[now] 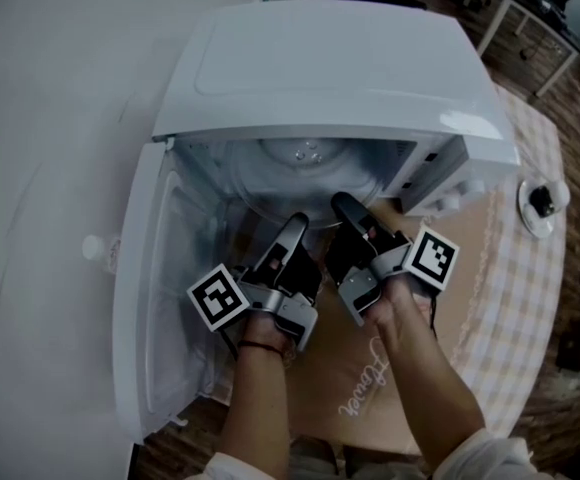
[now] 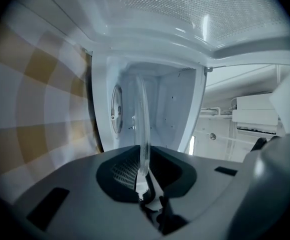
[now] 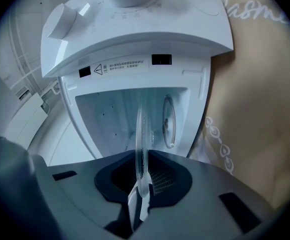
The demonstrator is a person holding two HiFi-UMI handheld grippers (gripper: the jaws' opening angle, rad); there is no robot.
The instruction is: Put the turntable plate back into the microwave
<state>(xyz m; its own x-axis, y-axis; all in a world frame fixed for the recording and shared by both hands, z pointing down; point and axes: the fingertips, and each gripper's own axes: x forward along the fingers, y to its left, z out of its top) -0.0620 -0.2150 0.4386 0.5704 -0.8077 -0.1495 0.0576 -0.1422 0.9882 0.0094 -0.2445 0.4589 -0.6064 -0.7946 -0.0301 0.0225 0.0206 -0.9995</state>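
The clear glass turntable plate (image 1: pixel 310 173) lies partly inside the open white microwave (image 1: pixel 320 78), its near rim at the cavity mouth. My left gripper (image 1: pixel 295 226) and right gripper (image 1: pixel 348 208) hold that rim side by side, both pointing into the cavity. In the left gripper view the plate (image 2: pixel 142 124) shows edge-on, with my left gripper (image 2: pixel 144 176) shut on its rim. The right gripper view shows the same plate (image 3: pixel 141 134) edge-on, pinched in my right gripper (image 3: pixel 141 184). A round fitting (image 3: pixel 169 121) sits on the cavity floor beyond the plate.
The microwave door (image 1: pixel 155 298) hangs open to the left of my left hand. Two dials (image 3: pixel 62 21) are on the control panel. A brown mat (image 1: pixel 360 388) lies over a checked tablecloth (image 1: pixel 515 298). A small round white object (image 1: pixel 540 206) rests at the right.
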